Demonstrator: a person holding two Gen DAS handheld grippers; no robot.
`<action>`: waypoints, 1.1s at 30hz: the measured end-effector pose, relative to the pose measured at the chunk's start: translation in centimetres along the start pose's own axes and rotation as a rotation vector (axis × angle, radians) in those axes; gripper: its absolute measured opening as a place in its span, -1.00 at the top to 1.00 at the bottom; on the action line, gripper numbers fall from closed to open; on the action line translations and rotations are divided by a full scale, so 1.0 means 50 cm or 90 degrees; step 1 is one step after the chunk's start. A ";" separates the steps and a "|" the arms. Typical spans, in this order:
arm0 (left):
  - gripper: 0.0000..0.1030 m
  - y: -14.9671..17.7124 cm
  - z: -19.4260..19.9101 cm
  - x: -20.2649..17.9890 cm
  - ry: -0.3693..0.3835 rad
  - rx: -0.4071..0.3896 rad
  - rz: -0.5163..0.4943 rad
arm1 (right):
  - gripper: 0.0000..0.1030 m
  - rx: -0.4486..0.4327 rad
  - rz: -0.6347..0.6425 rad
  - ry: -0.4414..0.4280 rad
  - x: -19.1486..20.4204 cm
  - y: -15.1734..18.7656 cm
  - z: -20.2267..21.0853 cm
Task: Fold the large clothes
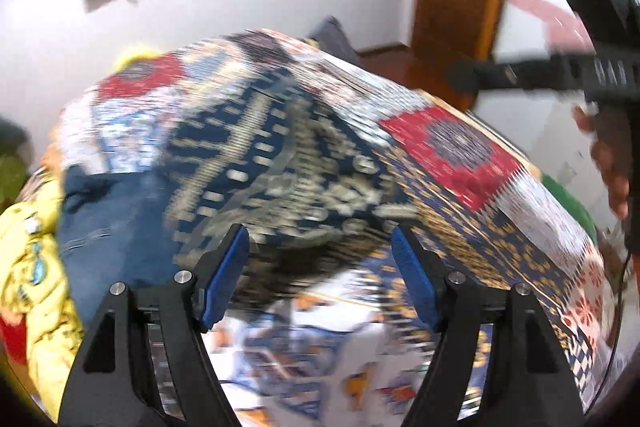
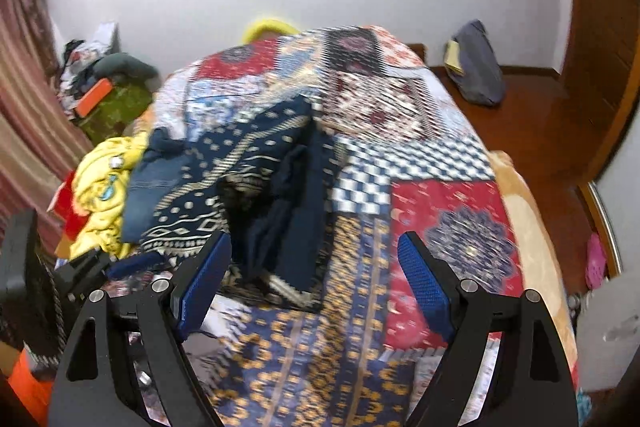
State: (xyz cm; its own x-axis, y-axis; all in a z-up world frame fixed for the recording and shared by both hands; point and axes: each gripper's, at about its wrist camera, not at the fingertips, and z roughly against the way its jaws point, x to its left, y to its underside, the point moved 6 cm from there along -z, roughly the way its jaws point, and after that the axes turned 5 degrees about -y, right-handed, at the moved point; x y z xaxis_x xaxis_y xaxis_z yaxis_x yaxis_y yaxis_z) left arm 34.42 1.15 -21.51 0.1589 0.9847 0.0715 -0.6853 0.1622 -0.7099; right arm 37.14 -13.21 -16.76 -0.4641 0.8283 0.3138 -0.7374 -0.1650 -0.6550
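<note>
Our left gripper [image 1: 320, 243] has its blue-padded fingers [image 1: 224, 275] spread wide with nothing between them, and our right gripper [image 2: 316, 259] stands the same way, its fingers [image 2: 424, 287] apart and pinching nothing. Just ahead of the left fingertips, and ahead and to the left of the right ones, lies the navy patterned garment [image 2: 240, 167], partly folded on the patchwork bedspread [image 2: 440, 219]; a plain dark flap of it is turned over toward the right fingers. In the right wrist view its long axis runs from near our left finger pad away and slightly rightward up the bed, and its near hem with the pale border sits between the two right fingers' lines, closer to the left one. The left wrist view is blurred, so we cannot tell the garment's exact edges there. Beyond the garment's left side lies a blue denim piece [image 2: 160, 179], touching it, and further left a yellow printed garment [image 2: 104, 195] in a heap. To the right of the right fingers the bedspread lies bare out to the bed's right edge, which leaves open room there; past that edge comes the brown floor [image 2: 540, 131] with a grey bag [image 2: 476, 67] against the wall. In the left wrist view the right gripper shows at the right edge, held by a hand [image 1: 612, 163], well apart from the left fingers.
</note>
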 end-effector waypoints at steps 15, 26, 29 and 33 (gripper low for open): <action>-0.55 0.064 -0.125 0.288 -0.041 0.067 0.240 | -0.61 0.113 0.014 -0.035 0.083 -0.010 -0.293; -0.64 0.081 -0.146 0.279 -0.049 0.045 0.218 | 0.25 0.130 -0.064 -0.137 0.071 -0.014 -0.361; -0.63 0.071 -0.139 0.280 -0.068 0.059 0.197 | 0.55 0.105 -0.049 -0.145 0.094 -0.032 -0.335; -0.62 0.027 -0.098 0.282 -0.097 0.035 0.159 | 0.61 0.050 0.009 -0.159 0.132 -0.066 -0.256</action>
State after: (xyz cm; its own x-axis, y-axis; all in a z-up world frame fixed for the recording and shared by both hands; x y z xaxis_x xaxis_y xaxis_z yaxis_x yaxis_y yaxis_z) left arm 39.21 14.92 -24.89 -0.1254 0.9921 0.0067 -0.7276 -0.0874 -0.6804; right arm 42.79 -0.34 -21.32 -0.5747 0.6692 0.4710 -0.7611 -0.2256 -0.6081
